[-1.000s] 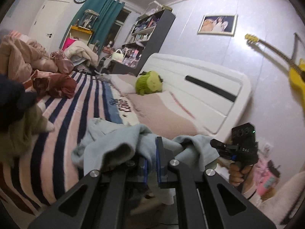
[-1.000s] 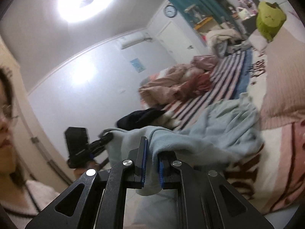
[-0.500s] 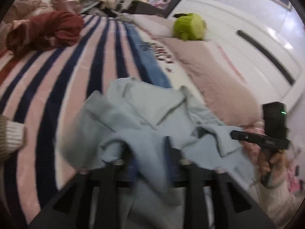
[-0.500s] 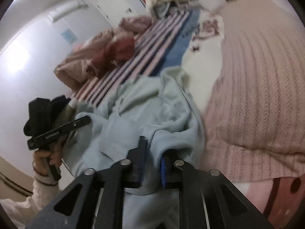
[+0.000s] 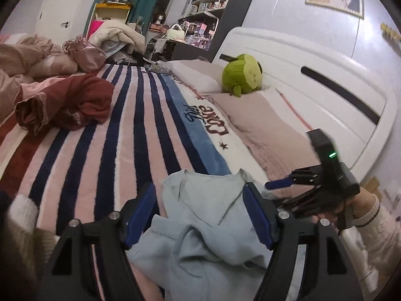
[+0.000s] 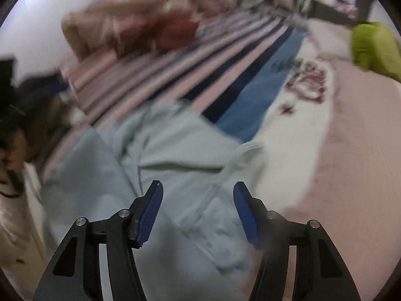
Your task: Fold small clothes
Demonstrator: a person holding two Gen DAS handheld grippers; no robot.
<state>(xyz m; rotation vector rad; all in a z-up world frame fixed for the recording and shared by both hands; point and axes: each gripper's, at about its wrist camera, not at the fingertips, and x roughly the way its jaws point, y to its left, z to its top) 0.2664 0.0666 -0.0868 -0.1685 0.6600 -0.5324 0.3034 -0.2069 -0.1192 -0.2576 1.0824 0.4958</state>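
A light blue small garment (image 5: pixel 200 230) lies rumpled on the striped blanket (image 5: pixel 105 150) at the near edge of the bed. It also shows in the right wrist view (image 6: pixel 160 165), which is blurred. My left gripper (image 5: pixel 199 215) is open, its blue pads either side of the garment and just above it. My right gripper (image 6: pixel 198 213) is open over the garment. The right gripper also shows in the left wrist view (image 5: pixel 300 183) at the right, held in a hand.
A dark red garment (image 5: pixel 70 102) and a pile of pink bedding (image 5: pixel 30 57) lie at the far left of the bed. A green plush toy (image 5: pixel 241 74) sits by the white headboard (image 5: pixel 325 80). A knitted pink cover (image 5: pixel 265 130) lies to the right. Shelves (image 5: pixel 208 7) stand behind.
Both grippers were shut on the light blue garment and held it up. They lowered it onto the bed and opened, and the garment now lies loose on the blanket.
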